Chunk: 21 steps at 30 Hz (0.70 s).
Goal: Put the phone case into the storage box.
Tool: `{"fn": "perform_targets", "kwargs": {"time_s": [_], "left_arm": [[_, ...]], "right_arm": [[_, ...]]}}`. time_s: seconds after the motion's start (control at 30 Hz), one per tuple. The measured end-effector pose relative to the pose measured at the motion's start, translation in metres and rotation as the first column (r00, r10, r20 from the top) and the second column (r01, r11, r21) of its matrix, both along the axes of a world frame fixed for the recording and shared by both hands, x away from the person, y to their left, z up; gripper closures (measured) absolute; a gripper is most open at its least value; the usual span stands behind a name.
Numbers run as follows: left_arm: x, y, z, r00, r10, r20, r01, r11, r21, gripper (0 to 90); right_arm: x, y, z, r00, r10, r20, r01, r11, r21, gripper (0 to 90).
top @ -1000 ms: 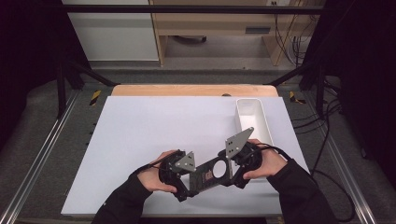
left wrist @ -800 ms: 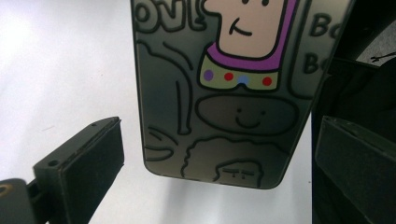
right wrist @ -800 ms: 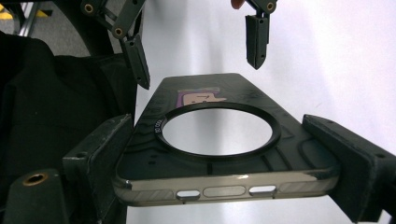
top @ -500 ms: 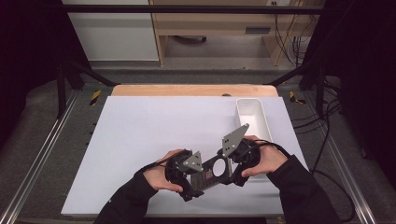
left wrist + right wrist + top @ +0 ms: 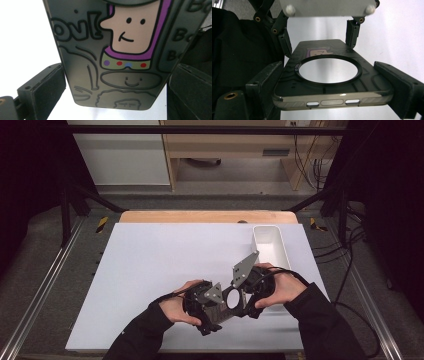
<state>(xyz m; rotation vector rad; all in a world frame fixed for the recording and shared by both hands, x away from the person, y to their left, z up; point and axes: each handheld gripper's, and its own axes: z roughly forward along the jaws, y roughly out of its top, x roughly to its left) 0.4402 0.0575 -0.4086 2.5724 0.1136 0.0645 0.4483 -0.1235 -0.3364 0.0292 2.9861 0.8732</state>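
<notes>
We saw a dark phone case with a ring and cartoon print held above the white surface between both tongs, near its front edge. The left tongs gripped one end, their jaws against its sides, while the right tongs clamped the other. A white bin sat just beyond.

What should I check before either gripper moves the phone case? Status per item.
1. Left gripper jaws on both sides of the phone case: ok.
2. Right gripper jaws on both sides of its other end: ok.
3. Jaws pressed firmly on the case edges: cannot tell.
4. Case lifted off the white table: cannot tell.
5. White bin empty for a drop: ok.
6. Cable not snagged on the bin: cannot tell.
</notes>
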Motion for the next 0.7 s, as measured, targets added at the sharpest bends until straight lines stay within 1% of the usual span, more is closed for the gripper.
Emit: {"fn": "perform_targets", "kwargs": {"time_s": [0.33,0.57,0.7], "left_arm": [[0.002,-0.007,-0.005,1.0,-0.003,-0.009,0.003,0.9993,0.038,0.4],[0.003,-0.011,-0.009,0.9999,-0.01,-0.012,0.011,0.9975,0.07,2.4],[0.002,-0.013,-0.011,0.9999,-0.014,-0.01,0.015,0.9969,0.078,3.9]], "right_arm": [[0.001,0.008,-0.001,1.0,0.009,-0.001,-0.009,0.999,-0.044,12.2],[0.001,0.01,-0.002,0.9999,0.013,0.003,-0.013,0.998,-0.054,12.2],[0.001,0.01,-0.002,0.9999,0.014,0.005,-0.013,0.998,-0.056,12.2]]}}
